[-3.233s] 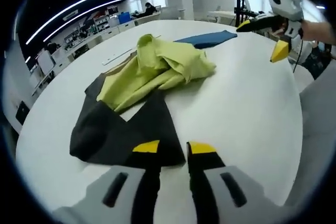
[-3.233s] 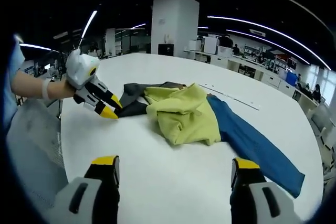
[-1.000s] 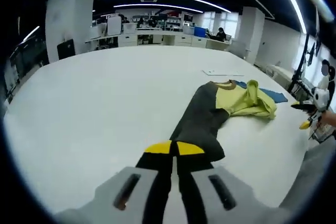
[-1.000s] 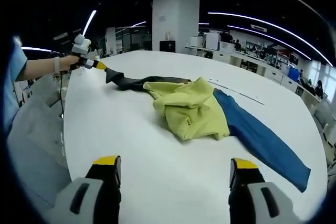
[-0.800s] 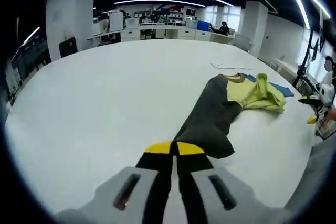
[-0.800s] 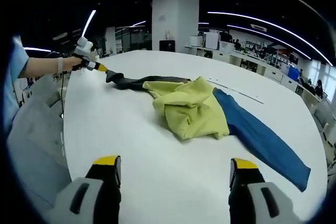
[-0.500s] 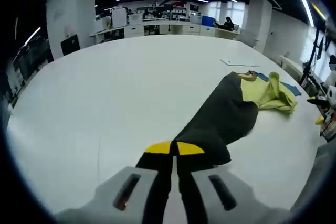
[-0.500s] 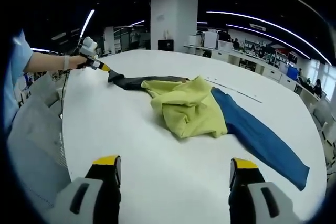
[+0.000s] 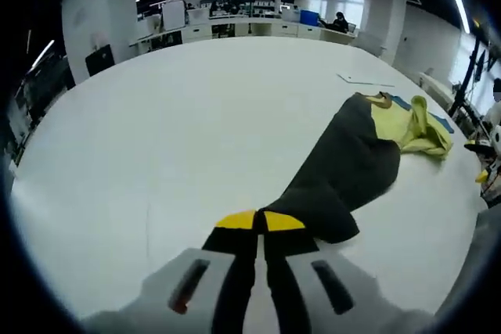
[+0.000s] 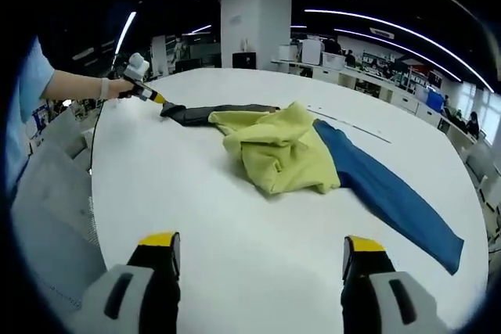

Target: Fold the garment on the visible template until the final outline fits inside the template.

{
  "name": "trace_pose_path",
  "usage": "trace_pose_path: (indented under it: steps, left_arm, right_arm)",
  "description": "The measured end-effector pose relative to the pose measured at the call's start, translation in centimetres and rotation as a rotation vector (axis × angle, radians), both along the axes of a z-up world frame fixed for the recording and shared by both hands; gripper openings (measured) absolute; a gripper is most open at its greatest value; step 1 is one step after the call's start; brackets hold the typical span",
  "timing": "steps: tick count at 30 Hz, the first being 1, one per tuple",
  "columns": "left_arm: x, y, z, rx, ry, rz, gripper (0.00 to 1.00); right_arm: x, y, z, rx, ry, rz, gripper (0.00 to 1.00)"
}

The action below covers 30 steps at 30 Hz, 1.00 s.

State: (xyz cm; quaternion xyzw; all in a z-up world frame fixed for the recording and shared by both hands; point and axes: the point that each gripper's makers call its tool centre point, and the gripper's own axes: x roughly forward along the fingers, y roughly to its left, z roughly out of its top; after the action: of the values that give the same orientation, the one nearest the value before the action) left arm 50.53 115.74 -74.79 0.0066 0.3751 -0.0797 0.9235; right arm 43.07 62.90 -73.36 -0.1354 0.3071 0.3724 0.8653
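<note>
Left gripper (image 9: 259, 220): my jaws are pinched together on the end of the dark sleeve (image 9: 344, 170), which stretches away from me across the white table (image 9: 180, 123).
Right gripper (image 10: 258, 248): my jaws stand wide apart with nothing between them, hovering over bare table well short of the cloth.
Garment: it lies across the middle of the table, a bunched yellow middle (image 10: 282, 154) between the dark sleeve and a blue sleeve (image 10: 387, 193) laid out flat toward the far side.
Template: I cannot make out any marked outline on the table.
Step in hand: I judge I am drawing the dark sleeve out straight.
Doing it well: I want to pull low and level along the sleeve's own line, keep the pinch firm, and stop once the wrinkles go, so the yellow bunch does not drag along.
Next: the yellow heap needs spreading, probably with my free right gripper.
</note>
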Motion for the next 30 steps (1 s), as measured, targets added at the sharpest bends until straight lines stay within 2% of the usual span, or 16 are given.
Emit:
trace_pose_path:
  steps: [4, 9, 14, 18, 22, 26, 28, 30]
  left_arm:
    - [-0.8, -0.2, 0.2, 0.049, -0.011, -0.012, 0.18]
    - [-1.3, -1.0, 1.0, 0.047, -0.051, -0.025, 0.31]
    - [-1.8, -2.7, 2.1, 0.049, -0.089, -0.046, 0.32]
    - [-2.0, -5.2, 2.8, 0.06, -0.119, -0.088, 0.28]
    - [-2.2, -7.4, 2.6, 0.107, -0.122, -0.133, 0.28]
    - [-2.5, -8.5, 2.3, 0.198, -0.119, -0.149, 0.27]
    - [-2.6, -8.9, 2.0, 0.197, -0.116, -0.144, 0.27]
    - [-2.6, -8.8, 1.5, 0.234, -0.106, -0.143, 0.27]
  right_arm:
    - [-0.1, 0.3, 0.0, 0.007, 0.001, 0.006, 0.86]
    - [-0.2, 0.6, 0.0, 0.008, 0.0, 0.015, 0.86]
    - [-0.4, 0.6, 0.0, 0.01, 0.0, 0.017, 0.86]
    - [-0.5, 0.7, 0.1, 0.021, -0.003, 0.01, 0.86]
    - [-0.6, 0.6, 0.1, 0.021, -0.002, 0.011, 0.86]
    - [-0.7, 0.5, 0.2, 0.024, -0.002, 0.006, 0.86]
    - [-0.7, 0.4, 0.2, 0.025, -0.002, 0.003, 0.86]
    - [-0.7, 0.3, 0.1, 0.026, 0.0, 0.0, 0.86]
